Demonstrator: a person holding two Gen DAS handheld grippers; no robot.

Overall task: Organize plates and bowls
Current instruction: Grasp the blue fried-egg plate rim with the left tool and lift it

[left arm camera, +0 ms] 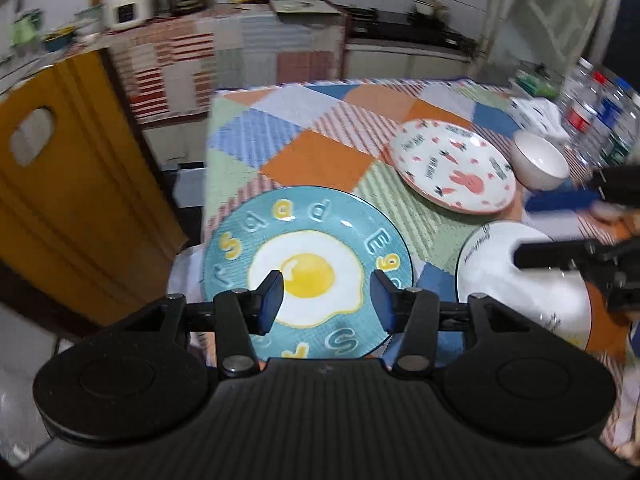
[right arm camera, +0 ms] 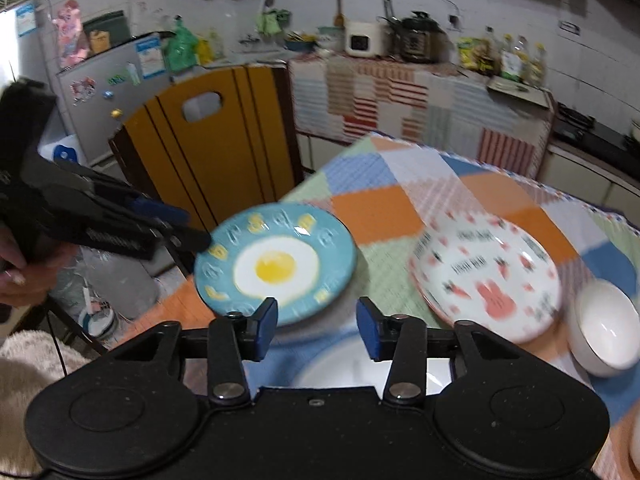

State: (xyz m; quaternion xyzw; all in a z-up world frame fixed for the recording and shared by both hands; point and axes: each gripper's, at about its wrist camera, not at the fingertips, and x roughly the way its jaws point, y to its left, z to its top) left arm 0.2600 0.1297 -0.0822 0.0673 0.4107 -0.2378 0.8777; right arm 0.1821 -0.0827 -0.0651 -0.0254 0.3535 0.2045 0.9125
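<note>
A blue plate with a fried-egg picture (left arm camera: 308,276) lies on the patchwork tablecloth near the table's left edge; my left gripper (left arm camera: 326,300) hovers open just above its near side. It also shows in the right wrist view (right arm camera: 276,264). A white plate with pink rabbits (left arm camera: 452,166) (right arm camera: 488,276) lies farther right. A small white bowl (left arm camera: 540,164) (right arm camera: 604,328) stands beside it. A white plate with black lettering (left arm camera: 520,276) lies under my right gripper (right arm camera: 316,328), which is open and empty. The right gripper also shows in the left wrist view (left arm camera: 560,256).
A yellow chair back (left arm camera: 68,184) stands at the table's left edge. Several plastic bottles (left arm camera: 600,120) and a white cloth stand at the table's far right. The kitchen counter with appliances (right arm camera: 400,36) runs behind. The left gripper and hand show at the left of the right wrist view (right arm camera: 188,236).
</note>
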